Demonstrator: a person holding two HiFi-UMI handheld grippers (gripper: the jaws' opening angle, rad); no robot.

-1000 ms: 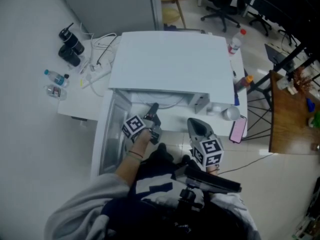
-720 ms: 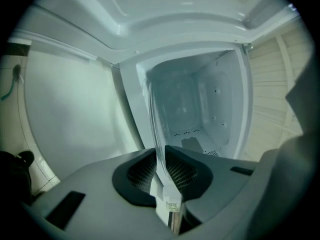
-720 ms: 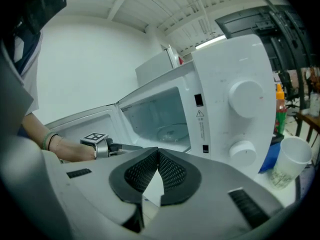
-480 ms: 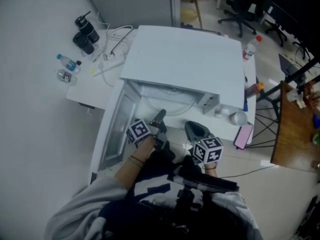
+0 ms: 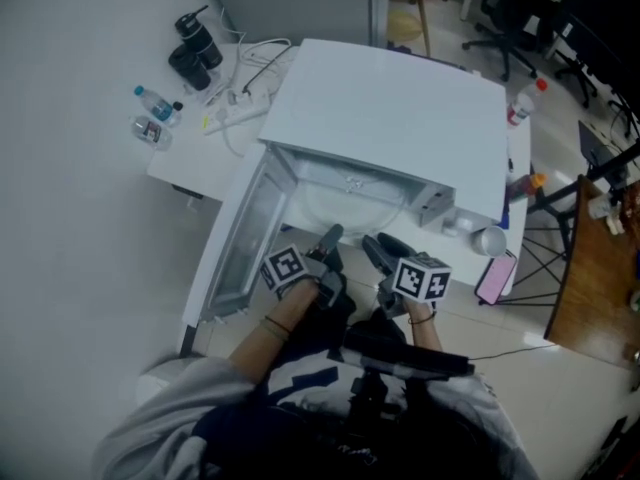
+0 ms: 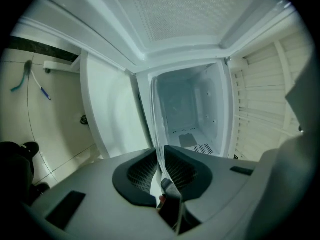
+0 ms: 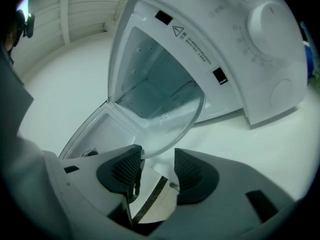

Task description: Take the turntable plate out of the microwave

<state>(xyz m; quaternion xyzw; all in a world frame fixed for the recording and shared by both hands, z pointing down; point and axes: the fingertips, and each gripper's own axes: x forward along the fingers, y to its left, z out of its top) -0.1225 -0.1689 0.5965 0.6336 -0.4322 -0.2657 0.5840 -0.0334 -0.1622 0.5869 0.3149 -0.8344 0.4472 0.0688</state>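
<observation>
Left gripper (image 6: 161, 159): the jaws are pressed nearly together on the rim of the clear glass turntable plate (image 7: 165, 119). In the left gripper view the plate shows edge-on as a thin line rising from between the two ribbed pads.

Right gripper (image 7: 156, 164): the jaws stand apart. The plate's near rim sits at the tip of the pad on that view's left, and the pad on the right is clear of the glass. This gripper has no grip on anything.

Plate position: it is tilted, in front of the open cavity of the white microwave (image 5: 400, 108), which stands on the table (image 5: 190, 163). The near edge is at the two grippers and the far edge points towards the cavity. The microwave door (image 5: 245, 238) is swung wide open on the person's left. A pink phone (image 5: 495, 278) lies near the table's front right corner.

Change against one second ago: more of the plate shows outside the cavity opening. The two grippers are closer together, with the right one brought in beside the left. The left gripper's grip on the rim is unchanged.
</observation>
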